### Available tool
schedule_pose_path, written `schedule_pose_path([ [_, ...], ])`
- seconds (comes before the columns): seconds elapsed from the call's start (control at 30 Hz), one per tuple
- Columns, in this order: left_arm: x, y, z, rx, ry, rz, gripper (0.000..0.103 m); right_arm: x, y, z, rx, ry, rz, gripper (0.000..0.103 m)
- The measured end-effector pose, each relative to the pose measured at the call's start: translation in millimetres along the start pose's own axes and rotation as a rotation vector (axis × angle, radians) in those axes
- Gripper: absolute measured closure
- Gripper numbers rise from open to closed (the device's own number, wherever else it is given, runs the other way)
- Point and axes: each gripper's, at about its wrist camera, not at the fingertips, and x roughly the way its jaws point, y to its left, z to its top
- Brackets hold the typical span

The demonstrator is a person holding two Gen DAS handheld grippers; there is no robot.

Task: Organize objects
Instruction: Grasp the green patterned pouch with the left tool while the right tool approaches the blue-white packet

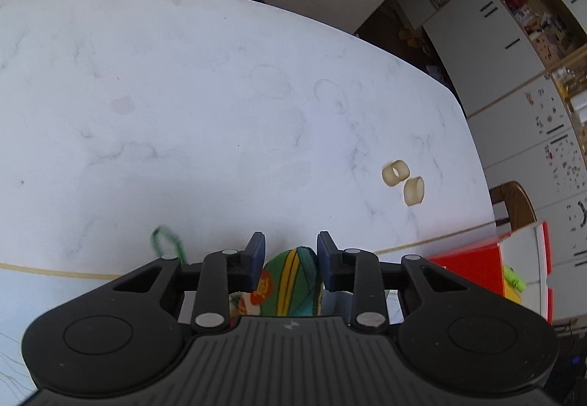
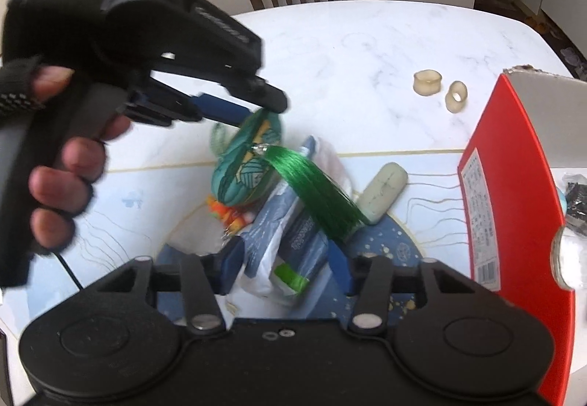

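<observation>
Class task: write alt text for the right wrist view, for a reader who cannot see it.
The left gripper grips a green patterned ornament with a green tassel, above a white marble table. The right gripper straddles blue packets, beside a red box.

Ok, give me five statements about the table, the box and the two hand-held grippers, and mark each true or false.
1. The left hand-held gripper pinches the green patterned pouch. True.
2. Two pale rings lie on the marble table, apart from the pile. True.
3. The box at the right is blue. False: it is red with a white inside.
4. The green tassel lies inside the box. False: it hangs from the pouch across the pile.
5. The right hand-held gripper has nothing between its fingers. False: a blue and white packet sits between them.
</observation>
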Motion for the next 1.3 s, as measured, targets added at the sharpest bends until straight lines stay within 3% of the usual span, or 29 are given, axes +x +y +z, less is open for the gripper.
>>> schedule_pose_path([
  [0.17, -7, 2, -1, 0.022, 0.003, -0.035, 0.071, 2, 1, -4, -0.01, 0.01, 0.002, 0.069],
  [0.2, -9, 1, -2, 0.035, 0.002, -0.043, 0.061, 3, 1, -4, -0.014, 0.011, 0.003, 0.07],
  [0.23, -11, -1, -4, 0.059, -0.004, -0.045, 0.043, 3, 2, -5, -0.018, 0.013, 0.005, 0.07],
  [0.3, -15, -5, -8, 0.105, -0.029, -0.039, 0.03, 6, 0, -4, -0.021, 0.016, 0.006, 0.07],
  [0.43, -11, 0, -10, 0.105, 0.016, -0.078, 0.03, 7, -1, -4, -0.025, 0.016, 0.011, 0.07],
  [0.7, 18, 8, -7, -0.003, 0.077, -0.078, 0.03, 5, -2, -4, -0.025, 0.025, 0.016, 0.07],
  [1.07, 31, 3, -12, -0.042, 0.103, -0.01, 0.029, 6, -1, -3, -0.02, 0.03, 0.013, 0.07],
  [1.13, 30, 3, -14, -0.044, 0.097, -0.003, 0.031, 6, -1, -3, -0.02, 0.027, 0.007, 0.07],
  [1.23, 27, 4, -16, -0.058, 0.096, -0.007, 0.047, 6, -2, -4, -0.018, 0.025, 0.005, 0.071],
  [1.3, 24, 3, -18, -0.046, 0.095, -0.002, 0.051, 5, -2, -4, -0.014, 0.021, 0.001, 0.075],
])
